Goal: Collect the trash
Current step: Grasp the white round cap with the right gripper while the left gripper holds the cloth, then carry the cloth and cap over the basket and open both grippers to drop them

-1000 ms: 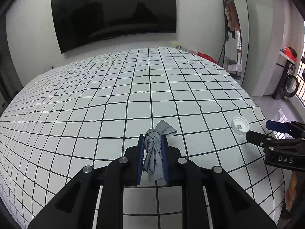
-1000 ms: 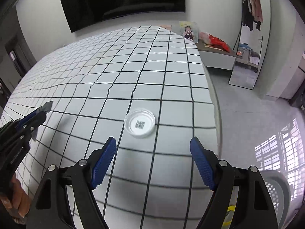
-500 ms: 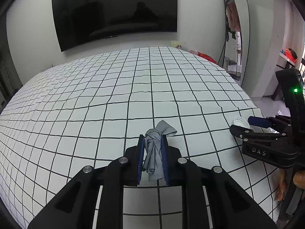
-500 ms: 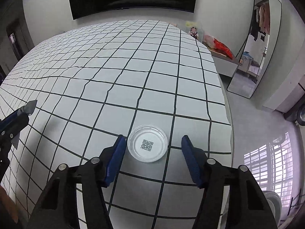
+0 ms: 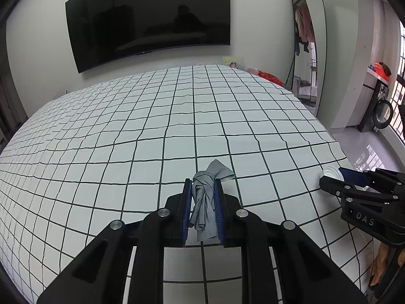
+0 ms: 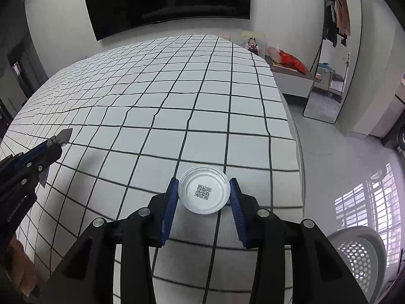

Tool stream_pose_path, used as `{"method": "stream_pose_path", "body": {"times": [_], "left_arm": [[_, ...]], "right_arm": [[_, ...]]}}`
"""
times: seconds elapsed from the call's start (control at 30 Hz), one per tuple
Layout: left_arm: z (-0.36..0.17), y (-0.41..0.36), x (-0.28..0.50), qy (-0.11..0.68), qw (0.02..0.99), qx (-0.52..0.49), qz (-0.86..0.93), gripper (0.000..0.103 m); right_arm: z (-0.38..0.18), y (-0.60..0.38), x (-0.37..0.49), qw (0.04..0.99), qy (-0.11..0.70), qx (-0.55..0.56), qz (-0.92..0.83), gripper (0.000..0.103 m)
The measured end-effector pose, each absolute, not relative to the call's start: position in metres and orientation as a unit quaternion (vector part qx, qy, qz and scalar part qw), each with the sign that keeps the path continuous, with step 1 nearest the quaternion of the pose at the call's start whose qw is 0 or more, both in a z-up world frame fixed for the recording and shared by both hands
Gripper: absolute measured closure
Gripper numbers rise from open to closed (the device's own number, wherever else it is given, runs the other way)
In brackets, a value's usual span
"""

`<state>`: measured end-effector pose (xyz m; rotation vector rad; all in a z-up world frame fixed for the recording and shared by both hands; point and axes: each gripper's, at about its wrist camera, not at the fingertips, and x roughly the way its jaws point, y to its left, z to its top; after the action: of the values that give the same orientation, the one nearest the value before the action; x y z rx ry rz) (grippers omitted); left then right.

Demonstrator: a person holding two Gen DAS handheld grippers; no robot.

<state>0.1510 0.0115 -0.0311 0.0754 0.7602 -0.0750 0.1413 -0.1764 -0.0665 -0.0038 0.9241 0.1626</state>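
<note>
Both grippers on trash, over checked bed

Left to right: left gripper [image 5: 203, 209] has its jaws pinched tight on a crumpled grey wrapper [image 5: 205, 204], whose long axis runs along the fingers, loose tip poking forward and slightly right, held above the grid-pattern bedsheet [image 5: 152, 139]. Right gripper [image 6: 203, 209] has its jaws narrowed around a round white lid [image 6: 203, 192], pads touching both rims, QR code facing up, lid near the bed's right edge.
</note>
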Motion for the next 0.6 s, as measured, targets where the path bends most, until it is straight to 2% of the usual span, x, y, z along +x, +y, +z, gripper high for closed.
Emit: {"method": "stream_pose_path", "body": {"times": [0.6], "left_arm": [[-0.002,-0.068,0.089,0.361,0.921,0.074,-0.131,0.086]], "right_arm": [[-0.059,-0.27,-0.001,0.906,0.417,0.078,-0.017,0.064]]}}
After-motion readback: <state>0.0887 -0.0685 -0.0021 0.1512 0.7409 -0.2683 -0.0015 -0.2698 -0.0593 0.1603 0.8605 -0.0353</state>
